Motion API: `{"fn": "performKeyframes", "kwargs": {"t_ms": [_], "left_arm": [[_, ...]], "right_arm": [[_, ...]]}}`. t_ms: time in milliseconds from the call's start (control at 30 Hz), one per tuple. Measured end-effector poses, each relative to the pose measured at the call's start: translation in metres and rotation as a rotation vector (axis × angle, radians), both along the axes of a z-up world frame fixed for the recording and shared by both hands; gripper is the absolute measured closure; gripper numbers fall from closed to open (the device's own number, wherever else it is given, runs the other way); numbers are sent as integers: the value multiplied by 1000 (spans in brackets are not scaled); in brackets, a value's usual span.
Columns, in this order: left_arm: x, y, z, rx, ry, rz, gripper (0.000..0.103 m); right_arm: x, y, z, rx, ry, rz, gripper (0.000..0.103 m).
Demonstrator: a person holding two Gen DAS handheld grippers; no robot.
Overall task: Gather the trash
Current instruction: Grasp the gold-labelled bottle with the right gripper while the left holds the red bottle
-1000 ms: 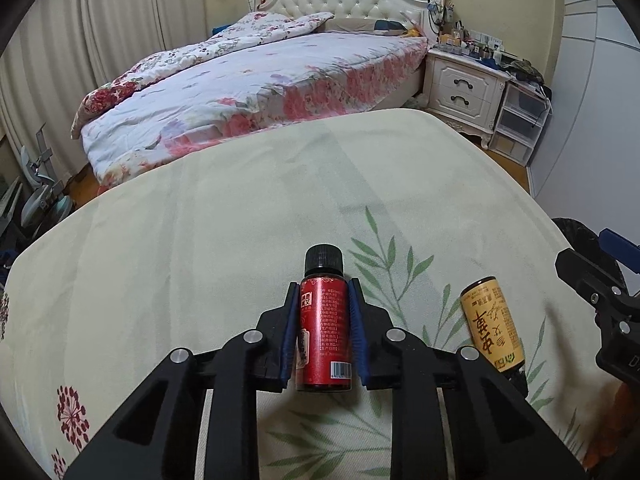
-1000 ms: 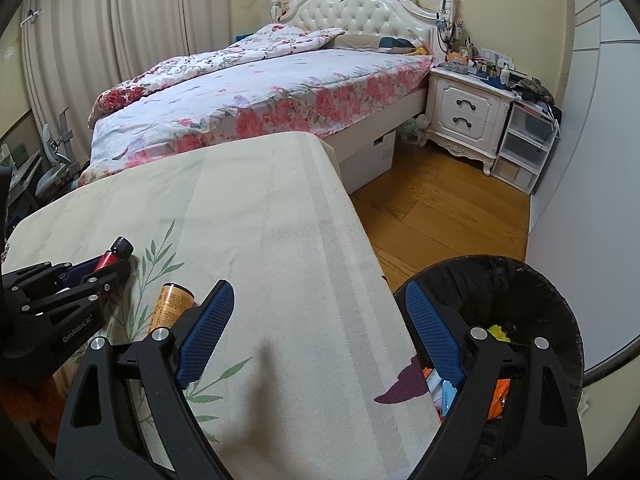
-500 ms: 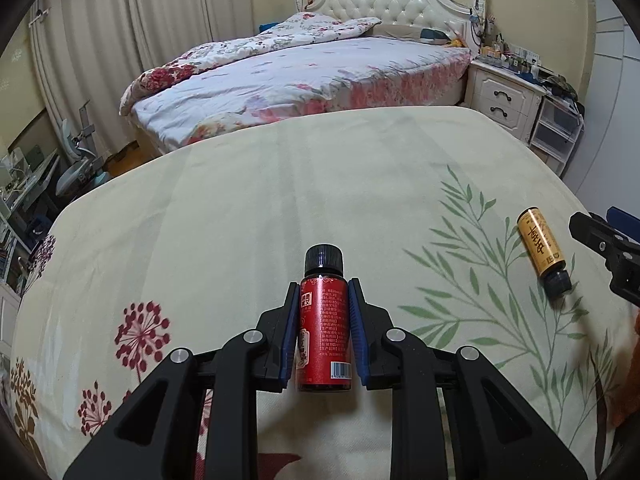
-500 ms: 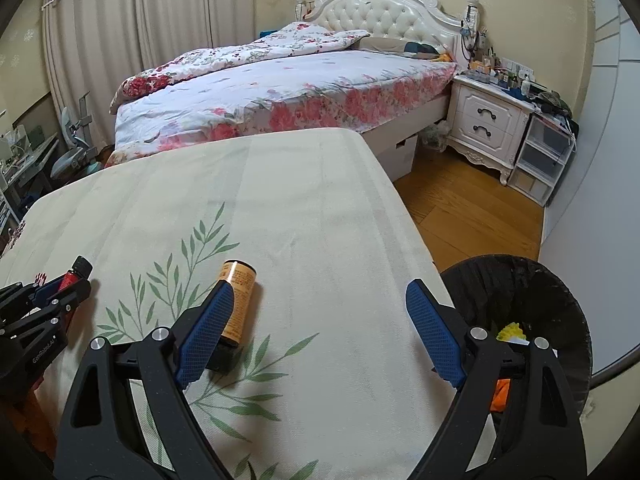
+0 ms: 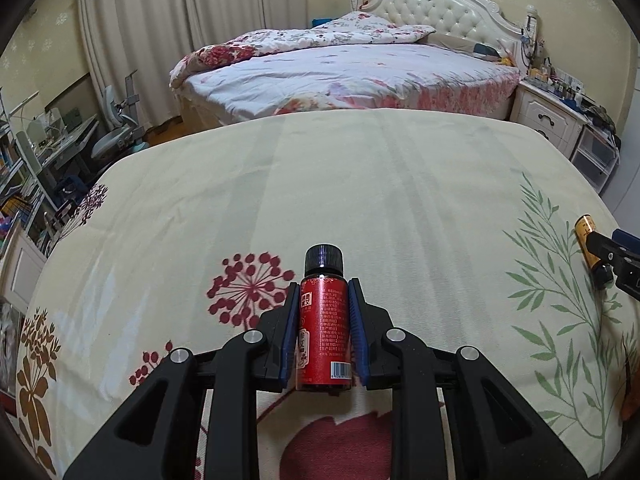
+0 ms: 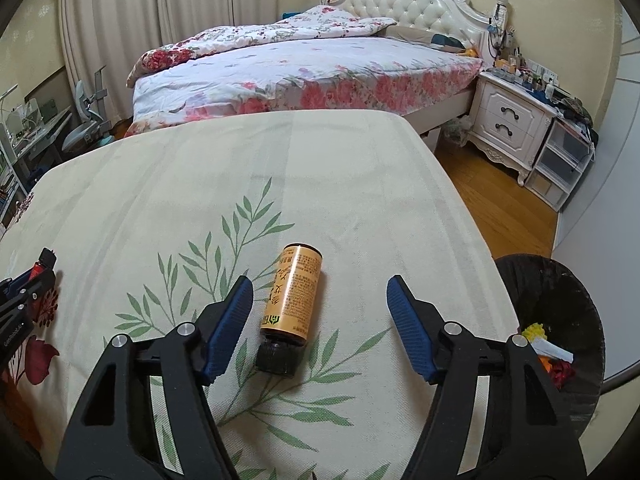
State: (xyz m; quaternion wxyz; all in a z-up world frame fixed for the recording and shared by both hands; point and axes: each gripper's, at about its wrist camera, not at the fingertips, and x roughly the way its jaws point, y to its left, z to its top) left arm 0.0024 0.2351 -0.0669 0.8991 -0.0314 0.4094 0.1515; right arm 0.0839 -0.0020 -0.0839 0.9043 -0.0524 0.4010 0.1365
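1. The gold bottle [image 6: 291,297] lies on the cloth [image 6: 320,168], cap toward the camera, between the right gripper's [image 6: 320,320] closing jaws, nearer the left pad and untouched.
2. Best to centre on the label before the squeeze.
3. The left gripper [image 5: 324,328] clamps the red bottle [image 5: 323,340].
4. The bin [image 6: 568,304] stands right, below the edge.

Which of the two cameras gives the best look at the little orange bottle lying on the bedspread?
The right wrist view: the orange bottle lies whole, black cap nearest the camera, between the closing jaws of the right hand-held gripper, untouched. The left wrist view catches only a sliver of it at the right edge, partly hidden.
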Motion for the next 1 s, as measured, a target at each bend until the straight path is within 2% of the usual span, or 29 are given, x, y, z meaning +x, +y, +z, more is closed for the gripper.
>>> {"fn": "performKeyframes", "kwargs": {"t_ms": [167, 367, 533, 1000], "left_arm": [[-3, 9, 2, -9, -10, 26, 78], [-2, 8, 1, -14, -9, 31, 78], [0, 8, 1, -18, -6, 32, 78], [-1, 6, 0, -16, -15, 27, 78]], "right_arm": [[3, 3, -2, -7, 19, 4, 45], [3, 7, -5, -16, 40, 28, 59], [1, 10, -6, -21, 47, 41, 80], [-21, 0, -1, 7, 20, 49, 80]]}}
